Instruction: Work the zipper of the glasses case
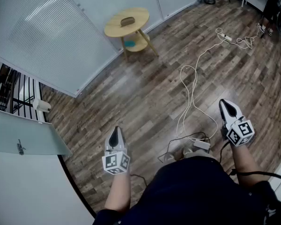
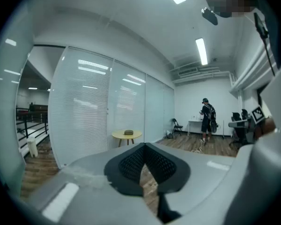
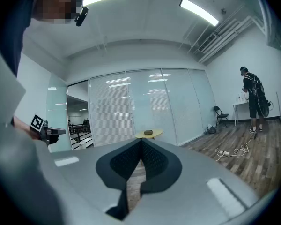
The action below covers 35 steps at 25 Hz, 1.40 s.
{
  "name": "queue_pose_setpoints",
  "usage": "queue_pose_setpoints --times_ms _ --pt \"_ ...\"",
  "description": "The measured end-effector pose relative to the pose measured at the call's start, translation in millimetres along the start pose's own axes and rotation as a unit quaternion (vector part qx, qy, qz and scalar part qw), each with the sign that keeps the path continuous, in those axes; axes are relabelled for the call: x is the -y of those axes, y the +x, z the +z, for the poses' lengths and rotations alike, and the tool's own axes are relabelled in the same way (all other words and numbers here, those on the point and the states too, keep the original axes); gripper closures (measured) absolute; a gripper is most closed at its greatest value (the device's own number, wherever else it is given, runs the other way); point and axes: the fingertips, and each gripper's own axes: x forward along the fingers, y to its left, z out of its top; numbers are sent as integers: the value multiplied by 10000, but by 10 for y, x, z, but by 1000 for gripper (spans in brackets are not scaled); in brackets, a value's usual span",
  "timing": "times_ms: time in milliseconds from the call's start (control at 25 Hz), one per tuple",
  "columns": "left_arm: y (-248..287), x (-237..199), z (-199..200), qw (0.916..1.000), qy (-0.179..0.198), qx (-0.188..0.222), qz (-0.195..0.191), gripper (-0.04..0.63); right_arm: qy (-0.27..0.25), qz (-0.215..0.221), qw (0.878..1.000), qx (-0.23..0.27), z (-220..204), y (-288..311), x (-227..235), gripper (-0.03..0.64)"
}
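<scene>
The dark glasses case point(image 1: 127, 21) lies on top of a small round wooden table point(image 1: 113, 29) far across the room, beside the glass wall. It also shows small and distant as the case point(image 2: 128, 132) in the left gripper view and the case point(image 3: 149, 132) in the right gripper view. My left gripper point(image 1: 114, 137) and right gripper point(image 1: 228, 108) hang close to my body over the wood floor, both pointing toward the table. Each is shut with nothing between its pads, as seen at the left gripper point(image 2: 144, 146) and the right gripper point(image 3: 141, 142).
White cables point(image 1: 192, 86) and a power strip point(image 1: 227, 38) trail over the floor between me and the table. A glass partition with blinds point(image 1: 47, 36) runs along the left. A person point(image 2: 207, 118) stands at a desk at the far end.
</scene>
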Motion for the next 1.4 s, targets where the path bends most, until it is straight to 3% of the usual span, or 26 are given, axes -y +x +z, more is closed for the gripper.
queue_pose_setpoints --times_ms 120,320,480,640,920,1400 --pt "61 208 -62 9983 373 -194 -399 594 -3 49 10000 -49 -11 78 76 612" --pt "156 167 -132 9997 -228 -91 28 594 24 209 9998 -66 -76 229 213 612" --pt "360 183 -131 9993 -325 10 185 594 32 268 9996 -112 -156 435 310 612" --pt "570 154 -48 9998 -187 6 -30 594 212 161 9996 -50 -103 630 320 611" --pt "1414 -539 -229 9998 47 -178 -95 594 98 -6 9998 -194 -29 1537 331 611" --pt "3218 -1772 435 9973 -1 162 -715 594 120 -228 9997 -10 461 3549 20 611"
